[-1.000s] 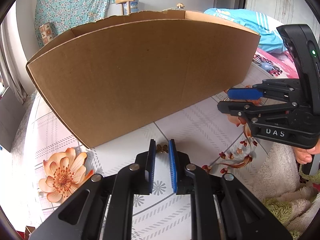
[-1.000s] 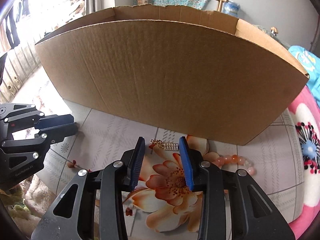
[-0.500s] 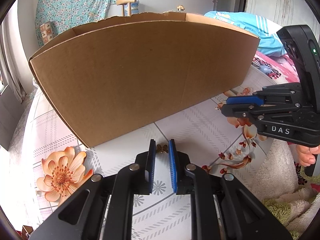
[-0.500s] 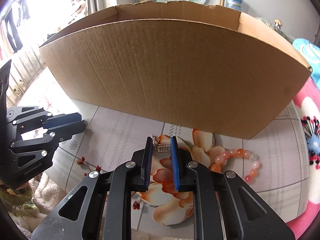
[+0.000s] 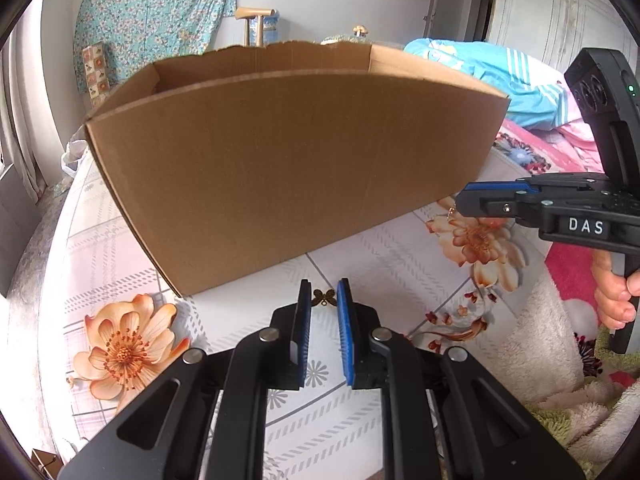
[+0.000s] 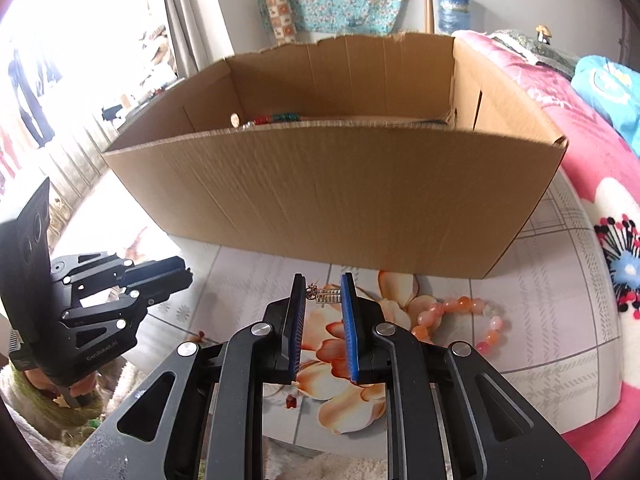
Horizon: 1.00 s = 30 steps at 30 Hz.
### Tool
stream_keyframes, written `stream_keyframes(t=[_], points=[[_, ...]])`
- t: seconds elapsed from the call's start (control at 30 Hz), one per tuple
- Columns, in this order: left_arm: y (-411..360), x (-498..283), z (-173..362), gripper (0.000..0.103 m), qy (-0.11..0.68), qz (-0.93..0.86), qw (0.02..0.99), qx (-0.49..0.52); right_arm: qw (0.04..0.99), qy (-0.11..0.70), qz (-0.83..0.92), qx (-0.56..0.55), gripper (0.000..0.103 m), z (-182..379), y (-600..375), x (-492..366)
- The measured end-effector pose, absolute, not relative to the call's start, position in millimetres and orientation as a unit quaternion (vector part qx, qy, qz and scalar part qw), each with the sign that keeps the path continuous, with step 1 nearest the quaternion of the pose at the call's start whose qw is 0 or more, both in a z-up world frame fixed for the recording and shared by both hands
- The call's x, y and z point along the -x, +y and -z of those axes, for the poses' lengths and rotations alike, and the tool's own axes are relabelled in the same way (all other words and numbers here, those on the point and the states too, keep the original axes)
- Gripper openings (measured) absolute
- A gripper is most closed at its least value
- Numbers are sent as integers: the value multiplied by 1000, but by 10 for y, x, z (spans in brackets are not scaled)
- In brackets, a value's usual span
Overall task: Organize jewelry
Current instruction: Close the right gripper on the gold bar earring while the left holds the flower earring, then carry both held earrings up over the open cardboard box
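Left hand-held gripper angles downward, blue pads pinched on a small butterfly charm; right hand-held gripper, likewise tilted down, grips a gold earring, fingers wrapping its handle.

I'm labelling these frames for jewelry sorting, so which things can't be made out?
- Box contents: right wrist view shows only a few coloured bits over the near wall; left wrist view shows none.
- Gold piece in the right gripper: too small to name.
- Butterfly charm in the left gripper: partly hidden by the pads.
- Bead bracelet: one end hidden behind the right gripper's finger.
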<state>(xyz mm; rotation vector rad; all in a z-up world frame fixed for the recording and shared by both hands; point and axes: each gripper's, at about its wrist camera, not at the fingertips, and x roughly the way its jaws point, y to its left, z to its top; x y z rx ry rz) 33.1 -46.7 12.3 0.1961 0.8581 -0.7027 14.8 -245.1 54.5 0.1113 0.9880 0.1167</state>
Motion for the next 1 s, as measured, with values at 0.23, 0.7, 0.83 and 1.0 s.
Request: stream_keyframes(t=[0.23,0.7,0.83,1.0], points=[[-371,-211,-415,12,379,346,855,-76,890,448,-71,-56,16,-709,-2427,-61],[-207,-654,-1488,12,304,389,868,-52,916,371,-140,-59,16,-1589,-2459,-354],[-464,-1091,-1448,12,356,400,841,-81,894,410,-164,-74,16,-1603,-2520,-754],[-760,-1590,-1168,12,448,388,798,-112,851,485,-180,-89,16,-1342,-2490,-1244]])
